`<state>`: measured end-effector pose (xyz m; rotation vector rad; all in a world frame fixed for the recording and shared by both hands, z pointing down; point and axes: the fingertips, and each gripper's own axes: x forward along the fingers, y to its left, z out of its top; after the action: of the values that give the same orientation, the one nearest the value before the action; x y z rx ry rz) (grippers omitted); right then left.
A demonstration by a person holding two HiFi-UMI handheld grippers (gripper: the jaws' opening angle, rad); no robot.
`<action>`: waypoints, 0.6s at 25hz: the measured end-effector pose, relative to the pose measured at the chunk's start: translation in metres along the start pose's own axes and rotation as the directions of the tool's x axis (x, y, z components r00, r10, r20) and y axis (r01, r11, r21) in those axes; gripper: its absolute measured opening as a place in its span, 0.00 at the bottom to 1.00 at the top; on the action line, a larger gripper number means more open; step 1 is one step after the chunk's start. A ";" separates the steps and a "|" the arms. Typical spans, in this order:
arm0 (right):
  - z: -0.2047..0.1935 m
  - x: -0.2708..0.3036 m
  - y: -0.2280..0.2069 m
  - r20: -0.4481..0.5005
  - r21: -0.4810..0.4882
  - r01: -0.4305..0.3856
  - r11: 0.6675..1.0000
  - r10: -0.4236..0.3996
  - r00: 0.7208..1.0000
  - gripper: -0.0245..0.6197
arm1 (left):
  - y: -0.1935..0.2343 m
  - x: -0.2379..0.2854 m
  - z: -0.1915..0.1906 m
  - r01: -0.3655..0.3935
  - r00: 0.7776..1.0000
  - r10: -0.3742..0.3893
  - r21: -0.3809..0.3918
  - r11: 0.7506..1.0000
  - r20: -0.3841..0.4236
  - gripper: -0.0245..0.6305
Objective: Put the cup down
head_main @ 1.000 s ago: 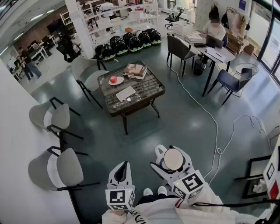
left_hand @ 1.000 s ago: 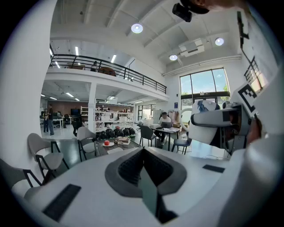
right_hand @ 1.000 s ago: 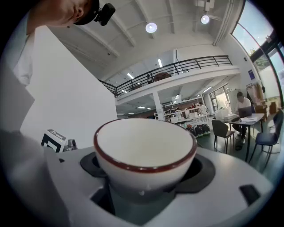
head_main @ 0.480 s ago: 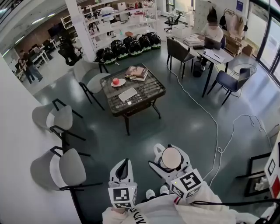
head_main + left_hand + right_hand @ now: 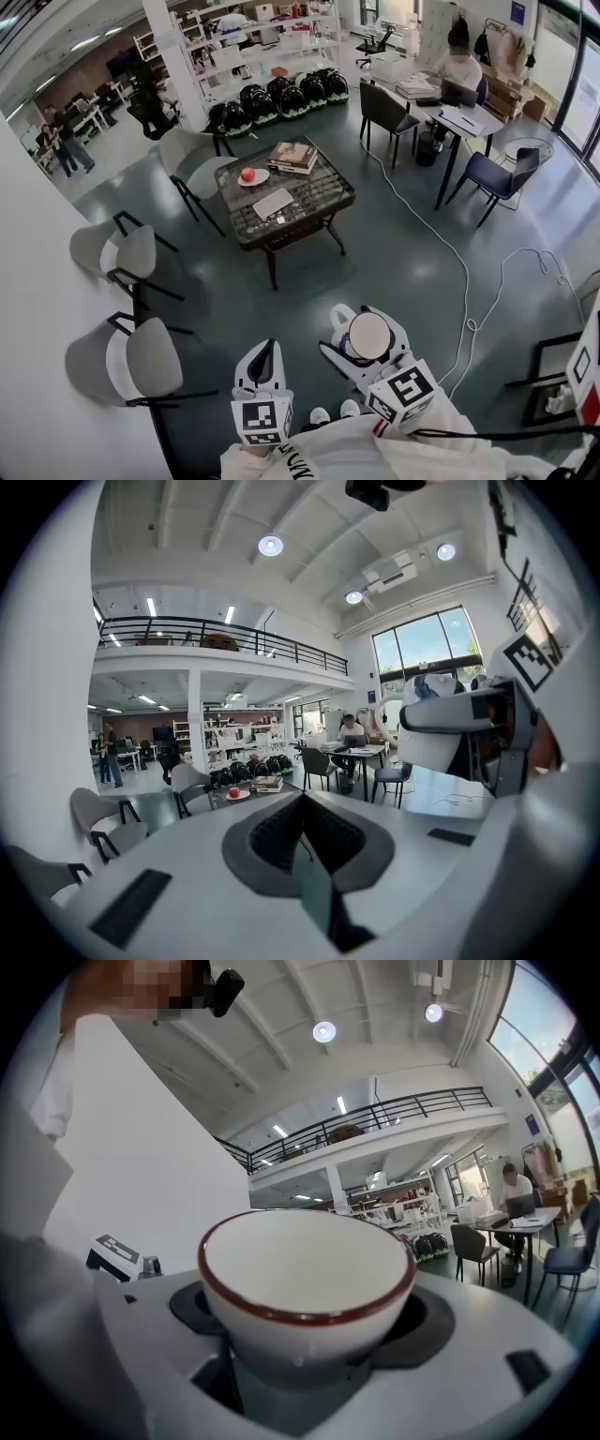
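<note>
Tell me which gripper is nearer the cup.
Right. The right gripper grips the cup between its jaws; the left gripper sits to the cup's left, shut, not touching it.

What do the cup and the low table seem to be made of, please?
The cup looks like glazed ceramic: it has a glossy cream-white body and a dark red painted rim. The table seems to have a dark metal frame and a grid-patterned top, perhaps mesh or glass; it is too far away to be sure.
</note>
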<state>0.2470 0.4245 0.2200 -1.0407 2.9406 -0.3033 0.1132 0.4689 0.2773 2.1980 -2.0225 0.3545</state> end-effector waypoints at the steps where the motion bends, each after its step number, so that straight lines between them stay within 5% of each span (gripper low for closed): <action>1: 0.000 -0.001 -0.004 0.000 0.001 -0.001 1.000 0.001 1.000 0.69 | -0.003 0.002 0.000 -0.003 1.000 0.003 0.002 1.000 -0.001 0.05; 15: -0.002 -0.023 -0.046 -0.010 0.012 -0.017 1.000 0.017 1.000 0.69 | -0.040 0.021 0.002 -0.044 0.999 0.044 0.010 0.999 -0.009 0.05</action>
<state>0.2936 0.4046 0.2287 -1.0160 2.9514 -0.3265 0.1542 0.4514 0.2835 2.1568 -2.0714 0.3799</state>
